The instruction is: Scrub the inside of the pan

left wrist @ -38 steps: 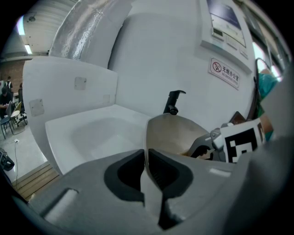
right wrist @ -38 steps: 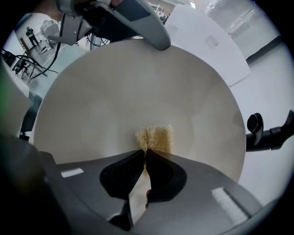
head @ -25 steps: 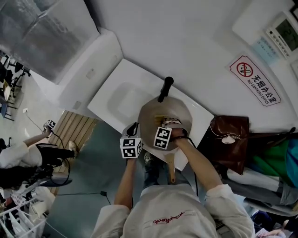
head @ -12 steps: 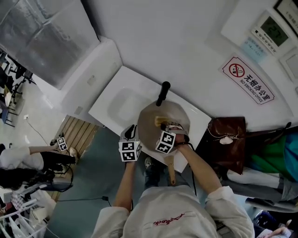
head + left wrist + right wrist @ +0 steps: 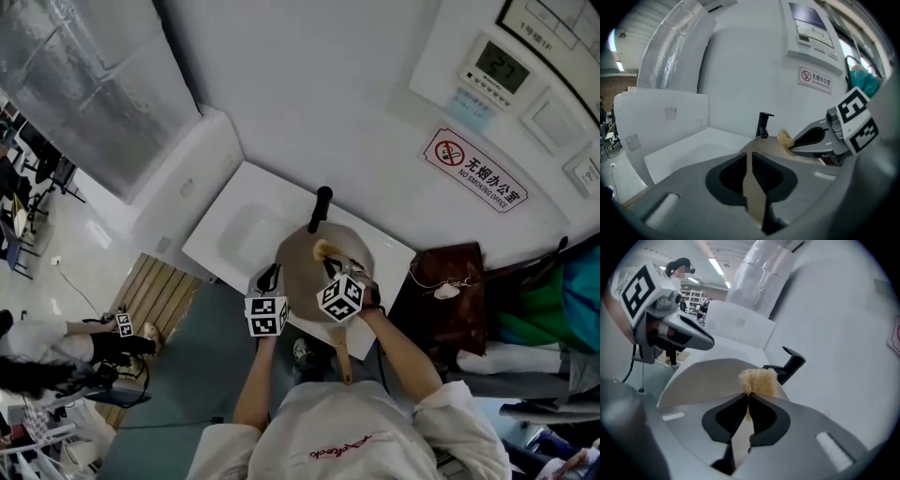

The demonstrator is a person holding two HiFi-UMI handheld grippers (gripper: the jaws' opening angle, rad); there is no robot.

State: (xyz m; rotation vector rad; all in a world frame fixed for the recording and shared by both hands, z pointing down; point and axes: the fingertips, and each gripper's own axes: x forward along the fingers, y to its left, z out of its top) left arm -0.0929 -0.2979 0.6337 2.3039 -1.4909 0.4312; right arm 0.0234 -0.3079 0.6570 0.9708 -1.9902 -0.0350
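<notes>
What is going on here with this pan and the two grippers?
A person holds the pan above the white basin. The left gripper clamps its rim; its jaws have just closed slightly further on it. The right gripper pinches a tan scrub pad near the pan's inner face.

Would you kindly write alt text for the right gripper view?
The right gripper is shut on a scrubber in front of the pan. A black tap stands behind, and the left gripper is at upper left.
</notes>
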